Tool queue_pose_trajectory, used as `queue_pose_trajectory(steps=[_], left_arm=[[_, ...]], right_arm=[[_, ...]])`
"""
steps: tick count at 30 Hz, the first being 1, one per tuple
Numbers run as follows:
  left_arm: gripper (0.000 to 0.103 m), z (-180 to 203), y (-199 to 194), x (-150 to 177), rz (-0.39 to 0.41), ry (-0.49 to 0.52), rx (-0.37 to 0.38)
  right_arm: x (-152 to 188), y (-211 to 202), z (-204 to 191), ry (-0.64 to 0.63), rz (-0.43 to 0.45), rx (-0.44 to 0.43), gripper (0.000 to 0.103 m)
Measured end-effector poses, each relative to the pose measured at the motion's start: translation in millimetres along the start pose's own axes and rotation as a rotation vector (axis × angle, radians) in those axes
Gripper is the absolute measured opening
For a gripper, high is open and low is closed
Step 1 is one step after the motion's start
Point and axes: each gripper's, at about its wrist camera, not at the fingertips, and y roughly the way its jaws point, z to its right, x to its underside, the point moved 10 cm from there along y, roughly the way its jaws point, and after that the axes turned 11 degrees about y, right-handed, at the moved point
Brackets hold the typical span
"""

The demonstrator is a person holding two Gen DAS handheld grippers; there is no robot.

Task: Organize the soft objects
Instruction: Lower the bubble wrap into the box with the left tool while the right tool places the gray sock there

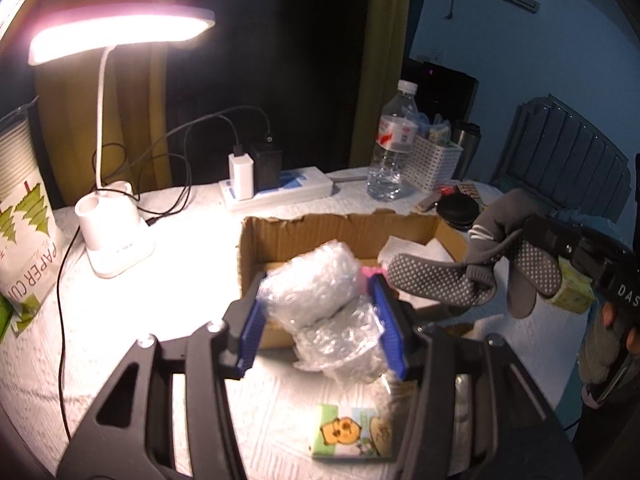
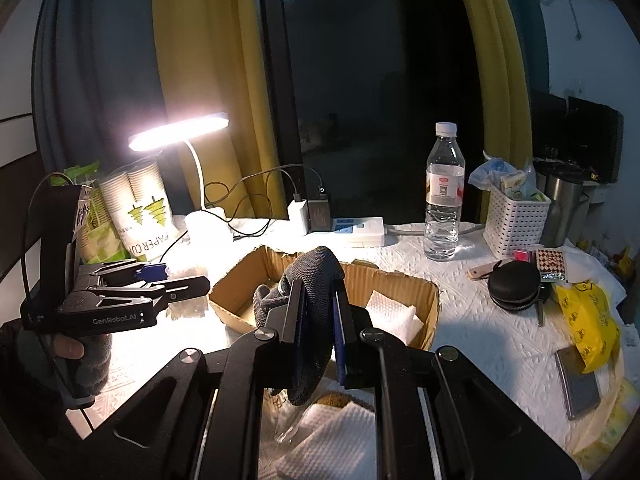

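In the left wrist view the left gripper [image 1: 320,316] sits at centre frame, its blue pads pressed on a crumpled wad of bubble wrap [image 1: 320,304], held just in front of the open cardboard box [image 1: 340,232], probably so it can drop in. At the right edge, the right gripper [image 1: 516,246] is clamped narrow on grey dotted-sole socks [image 1: 436,280], which dangle over the box's right side. Carrying both soft things above the box suggests both are bound for it. A small tissue pack [image 1: 352,434] lies at lower centre on the table [image 1: 160,360].
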Motion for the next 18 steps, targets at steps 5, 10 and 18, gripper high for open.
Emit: queue_pose_trajectory(steps=[5,10,18], left_arm=[[0.052,-9,14,-3,-0.009,-0.006,-0.013],[0.052,-18,27,-6,-0.017,-0.01,-0.031],[0.056,-33,54,-2,-0.067,-0.034,-0.046]], right_arm=[[-4,14,1,-0.004,-0.014,-0.006,0.014],[-8,28,3,-0.008,-0.025,-0.009,0.014],[-11,53,4,-0.009,-0.051,-0.022,0.014]])
